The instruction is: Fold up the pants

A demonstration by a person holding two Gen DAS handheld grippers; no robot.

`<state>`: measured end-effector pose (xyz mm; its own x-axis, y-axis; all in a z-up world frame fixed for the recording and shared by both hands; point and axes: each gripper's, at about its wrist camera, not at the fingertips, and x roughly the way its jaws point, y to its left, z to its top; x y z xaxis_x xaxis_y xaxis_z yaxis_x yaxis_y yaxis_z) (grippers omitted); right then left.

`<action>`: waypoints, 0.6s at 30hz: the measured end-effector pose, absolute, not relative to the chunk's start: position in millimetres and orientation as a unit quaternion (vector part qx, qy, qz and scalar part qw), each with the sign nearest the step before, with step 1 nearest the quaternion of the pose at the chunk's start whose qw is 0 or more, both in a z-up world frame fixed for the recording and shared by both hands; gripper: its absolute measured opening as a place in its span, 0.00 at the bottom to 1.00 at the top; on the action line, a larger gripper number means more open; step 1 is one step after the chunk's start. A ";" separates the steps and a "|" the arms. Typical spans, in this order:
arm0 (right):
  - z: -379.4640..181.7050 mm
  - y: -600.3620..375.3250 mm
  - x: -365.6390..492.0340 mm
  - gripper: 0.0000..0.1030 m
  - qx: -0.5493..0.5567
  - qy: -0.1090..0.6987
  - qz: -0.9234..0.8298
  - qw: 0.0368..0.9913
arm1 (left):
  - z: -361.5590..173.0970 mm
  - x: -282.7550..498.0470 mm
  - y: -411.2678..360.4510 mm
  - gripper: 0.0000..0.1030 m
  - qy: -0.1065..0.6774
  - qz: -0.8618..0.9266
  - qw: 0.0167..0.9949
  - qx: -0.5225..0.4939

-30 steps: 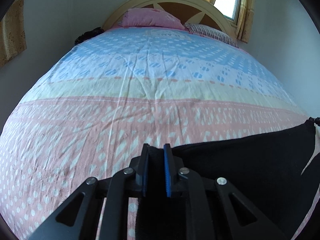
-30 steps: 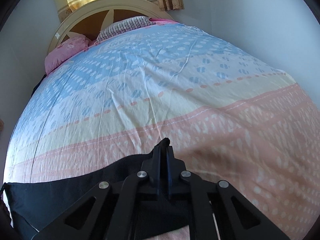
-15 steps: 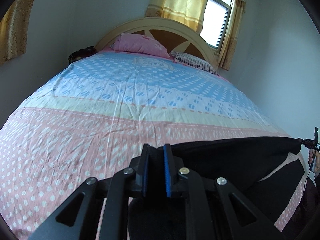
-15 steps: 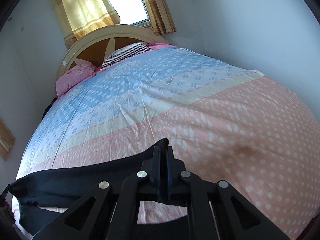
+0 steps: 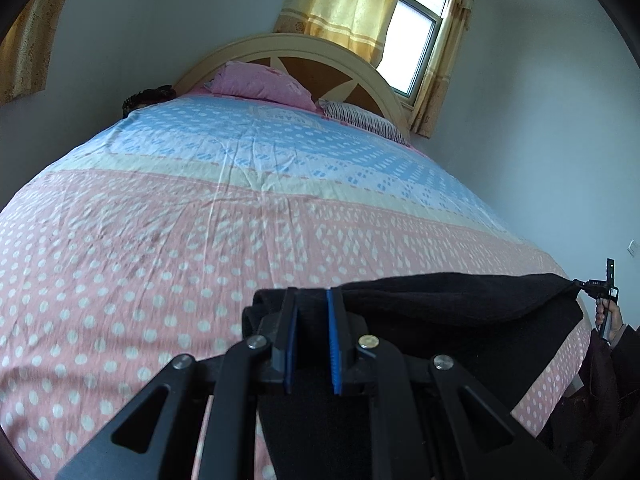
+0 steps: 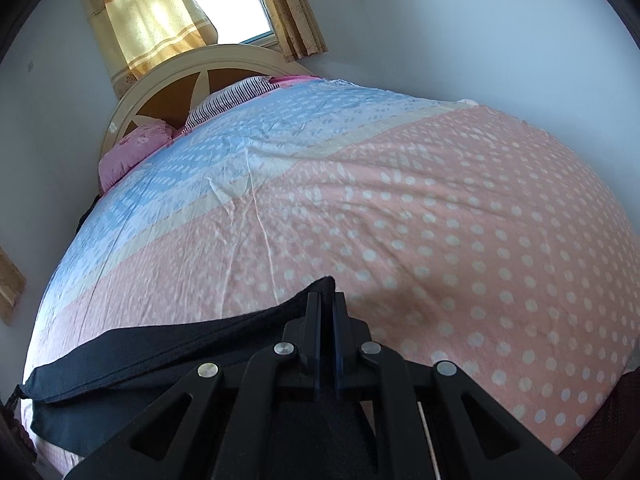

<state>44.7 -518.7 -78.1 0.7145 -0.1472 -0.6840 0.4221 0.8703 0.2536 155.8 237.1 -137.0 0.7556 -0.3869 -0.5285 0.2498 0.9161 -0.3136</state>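
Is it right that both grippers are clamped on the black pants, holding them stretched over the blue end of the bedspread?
Not quite. The left gripper and right gripper do clamp the black pants, but over the pink dotted end of the bedspread, as the left wrist view shows. The blue part lies farther off, toward the headboard.

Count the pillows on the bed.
2: a pink floral pillow against the headboard, and a black-and-white striped pillow beside it, toward the window. Others could be hidden behind them.
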 end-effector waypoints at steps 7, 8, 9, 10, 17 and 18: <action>-59.5 -490.2 34.6 0.27 0.118 0.351 -0.195 0.908 | -151.1 146.5 234.4 0.14 0.315 -0.172 0.928 -0.103; -49.6 -483.7 29.9 0.32 0.108 0.338 -0.198 0.914 | -151.1 146.4 234.5 0.14 0.314 -0.173 0.928 -0.103; -36.6 -472.3 24.6 0.38 0.093 0.322 -0.200 0.921 | -150.9 146.1 234.2 0.14 0.313 -0.173 0.928 -0.103; -26.7 -462.1 21.2 0.38 0.084 0.312 -0.194 0.926 | -150.8 145.5 234.1 0.14 0.312 -0.174 0.928 -0.102; -14.4 -307.2 46.8 0.38 -0.089 0.338 -0.034 0.936 | -154.2 145.1 233.0 0.14 0.315 -0.174 0.928 -0.101; -25.6 -277.4 53.3 0.38 -0.121 0.350 -0.006 0.929 | -154.7 145.7 232.3 0.14 0.316 -0.173 0.928 -0.101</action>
<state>53.3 -277.4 -25.6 0.7549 -0.0957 -0.6489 -0.0744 0.9704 -0.2296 145.7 232.3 -154.7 0.7409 -0.3848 -0.5505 0.2576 0.9197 -0.2961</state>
